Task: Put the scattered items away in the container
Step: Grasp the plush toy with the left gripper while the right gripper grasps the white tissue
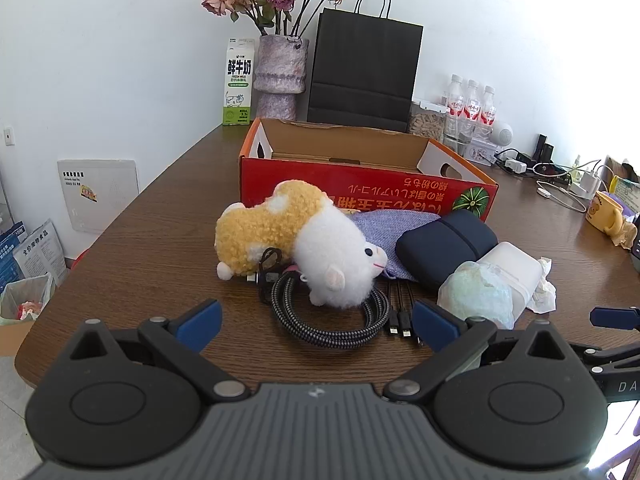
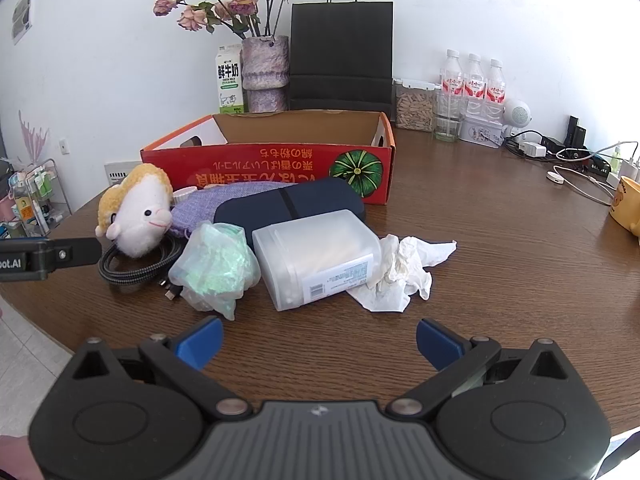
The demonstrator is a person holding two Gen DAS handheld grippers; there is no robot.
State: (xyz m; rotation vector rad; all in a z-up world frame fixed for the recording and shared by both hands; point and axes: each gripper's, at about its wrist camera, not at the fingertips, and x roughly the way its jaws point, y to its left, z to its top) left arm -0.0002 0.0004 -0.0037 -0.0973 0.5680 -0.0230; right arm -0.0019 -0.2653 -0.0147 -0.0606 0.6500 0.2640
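Left gripper [image 1: 316, 322]: lower centre of the left wrist view, jaws spread wide, nothing between them, low over the bench [image 1: 152, 248].
Right gripper [image 2: 318, 340]: lower centre of the right wrist view, jaws likewise wide apart and empty.
Cable [image 1: 328, 316]: coiled braided cord straight ahead of the left jaws, nearest of all; its plugs trail toward the lower right of that frame.
Plush toy [image 1: 304, 240]: just beyond, lying partly on the coil, long axis running from upper left to lower right, white head toward the camera.
Plastic box [image 2: 316, 256]: translucent, dead ahead of the right jaws at frame centre, long axis slanting from lower left to upper right, labelled end nearest.
Crumpled bag [image 2: 214, 268]: greenish film touching the box on its left.
Tissue [image 2: 400, 268]: white, crumpled, touching the box on its right.
Dark case [image 2: 288, 204]: behind the box, beside a purple pouch [image 2: 200, 208].
Container [image 1: 360, 172]: red cardboard carton in the upper middle of both views, open-topped, behind the whole pile; what shows of the inside looks bare.
Deciding relation: cable and toy lie in line with the left jaws, box and tissue with the right, so each hand probably takes its own side; nothing looks packed yet.
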